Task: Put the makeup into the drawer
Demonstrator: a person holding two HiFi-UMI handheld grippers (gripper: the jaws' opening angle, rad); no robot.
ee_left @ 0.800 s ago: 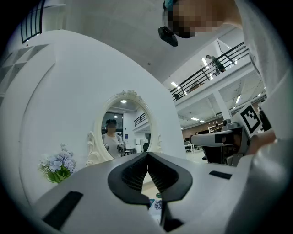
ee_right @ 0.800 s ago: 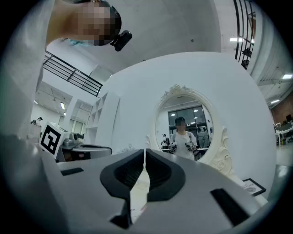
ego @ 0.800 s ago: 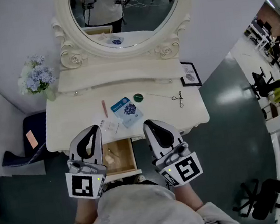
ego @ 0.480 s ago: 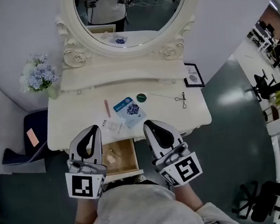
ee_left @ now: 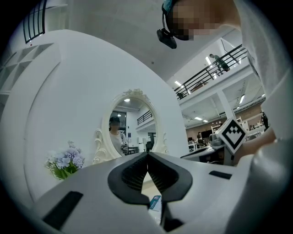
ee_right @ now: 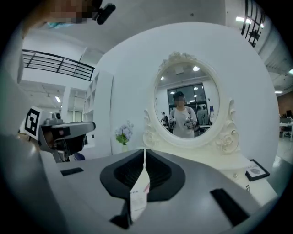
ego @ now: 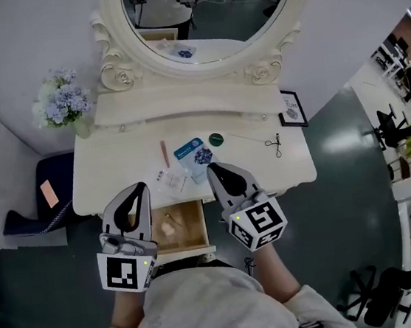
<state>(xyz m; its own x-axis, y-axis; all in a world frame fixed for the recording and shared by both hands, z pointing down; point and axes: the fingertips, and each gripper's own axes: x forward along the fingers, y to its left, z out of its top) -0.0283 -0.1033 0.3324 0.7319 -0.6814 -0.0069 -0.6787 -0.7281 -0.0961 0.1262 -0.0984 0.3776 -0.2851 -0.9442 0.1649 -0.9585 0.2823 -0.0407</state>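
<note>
Left tongs (ego: 140, 187) and right tongs (ego: 211, 168) clenched, empty, cream dressing table (ego: 115, 185), open drawer (ego: 186, 227), oval mirror (ego: 216, 10), grey floor (ego: 346, 187)

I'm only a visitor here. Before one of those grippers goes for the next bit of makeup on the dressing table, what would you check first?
1. Drawer open: ok, it is pulled out, with something pale lying inside.
2. Makeup in sight on the table: ok, a blue packet, a pink stick and a green round item lie there.
3. Right gripper free: ok, its fingers are together and hold nothing.
4. Left gripper free: ok, shut and empty.
5. Fingers opened ready to grasp: not ok, both pairs are shut.
6. Room left in the drawer: cannot tell, as the left gripper partly covers it.
</note>
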